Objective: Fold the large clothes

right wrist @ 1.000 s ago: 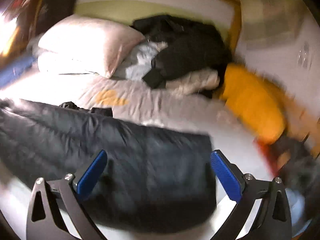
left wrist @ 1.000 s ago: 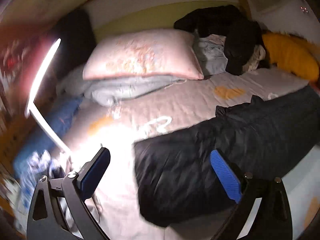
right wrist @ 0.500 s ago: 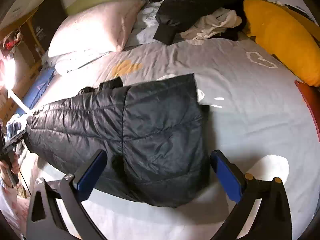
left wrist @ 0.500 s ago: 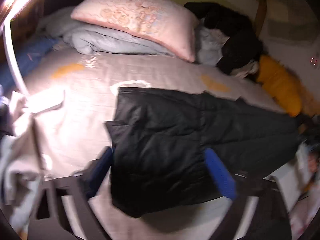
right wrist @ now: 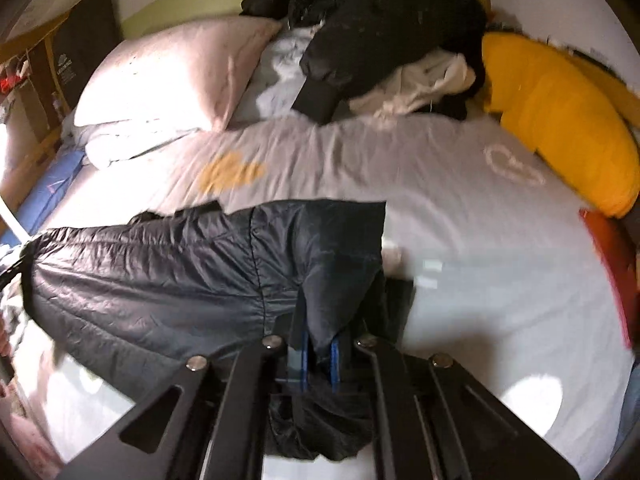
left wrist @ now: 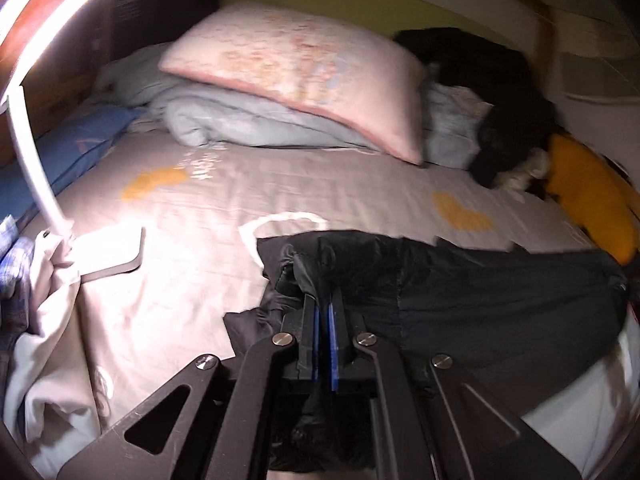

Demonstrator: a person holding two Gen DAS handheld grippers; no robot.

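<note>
Lying across the near part of the bed (left wrist: 320, 184), on a grey sheet printed with hearts: the black quilted jacket (right wrist: 168, 280), long axis running side to side, stretching from one gripper to the other. Bunching slightly at both near corners, the far edge resting flat.

Gripping the jacket's left end: the left gripper (left wrist: 323, 312), fingers (left wrist: 310, 320) pinched nearly together on a wad of dark fabric. Clamping the right end: the right gripper (right wrist: 318, 356), blue pads closed on a fold of the same cloth. Each holding its own end, so neither nearer than the other; the rest of the garment spreading away from the fingers toward the head of the bed. Judging from this, likely calling for both ends lifting and carrying forward together, over the far edge.

Sitting beyond at the head: a pink pillow (left wrist: 304, 72) on a pale folded duvet (left wrist: 240, 124), a heap of dark clothes (right wrist: 384, 28), a yellow cushion (right wrist: 560, 120). Glaring at the left edge: a white lamp (left wrist: 32, 148).
</note>
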